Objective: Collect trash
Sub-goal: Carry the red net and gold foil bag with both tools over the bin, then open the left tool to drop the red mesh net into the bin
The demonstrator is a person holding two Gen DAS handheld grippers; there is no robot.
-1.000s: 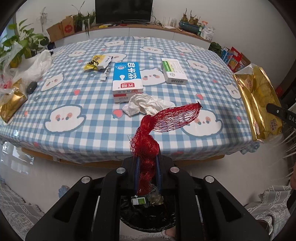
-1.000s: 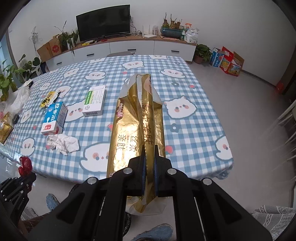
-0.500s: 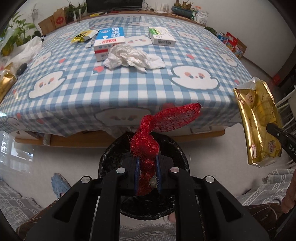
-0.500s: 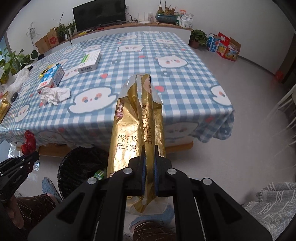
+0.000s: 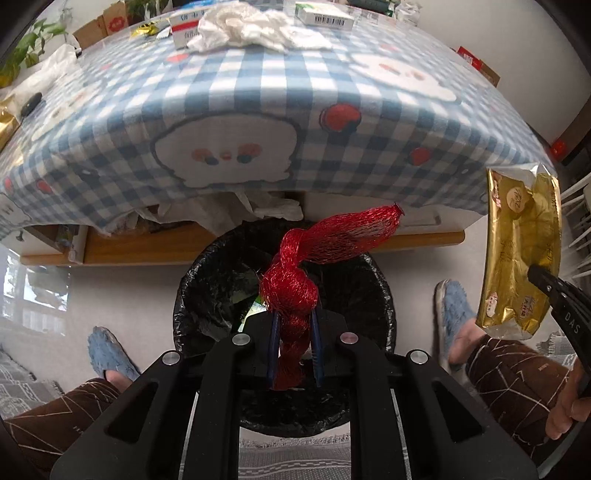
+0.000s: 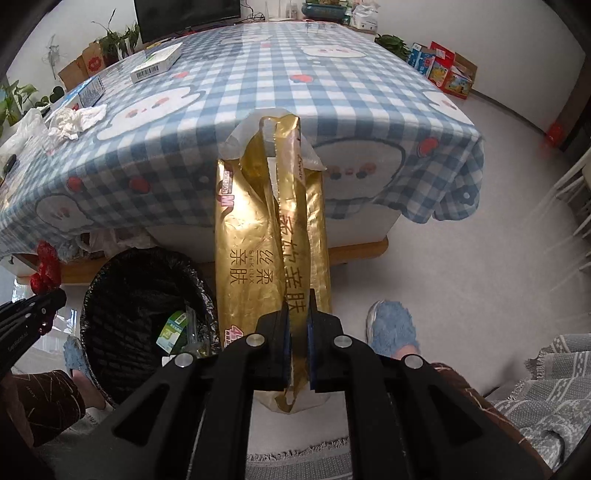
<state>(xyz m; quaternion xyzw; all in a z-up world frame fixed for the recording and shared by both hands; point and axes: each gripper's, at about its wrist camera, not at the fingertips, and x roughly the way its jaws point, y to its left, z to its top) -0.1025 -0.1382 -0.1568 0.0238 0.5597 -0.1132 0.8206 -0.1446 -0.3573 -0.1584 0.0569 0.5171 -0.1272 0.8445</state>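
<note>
My left gripper (image 5: 293, 321) is shut on a red mesh net bag (image 5: 325, 240) and holds it right above the black-lined trash bin (image 5: 207, 295) on the floor. My right gripper (image 6: 298, 314) is shut on a gold plastic wrapper (image 6: 251, 236) and holds it beside the bin (image 6: 110, 295), to its right. The wrapper also shows in the left wrist view (image 5: 517, 251), and the red net in the right wrist view (image 6: 46, 266). Crumpled white tissue (image 5: 258, 29), a milk carton (image 6: 90, 92) and a white box (image 6: 157, 61) lie on the checked table (image 6: 295, 85).
The bin holds some trash, among it a green-labelled packet (image 6: 171, 328). The person's feet in blue slippers (image 5: 109, 350) (image 6: 393, 325) stand either side of the bin. The table edge (image 5: 258, 240) overhangs just behind the bin. A grey rug (image 6: 554, 376) lies at right.
Both grippers have come down and back from the table toward the floor. The red net now hangs over the bin's opening and the gold wrapper sits lower, next to the bin.
</note>
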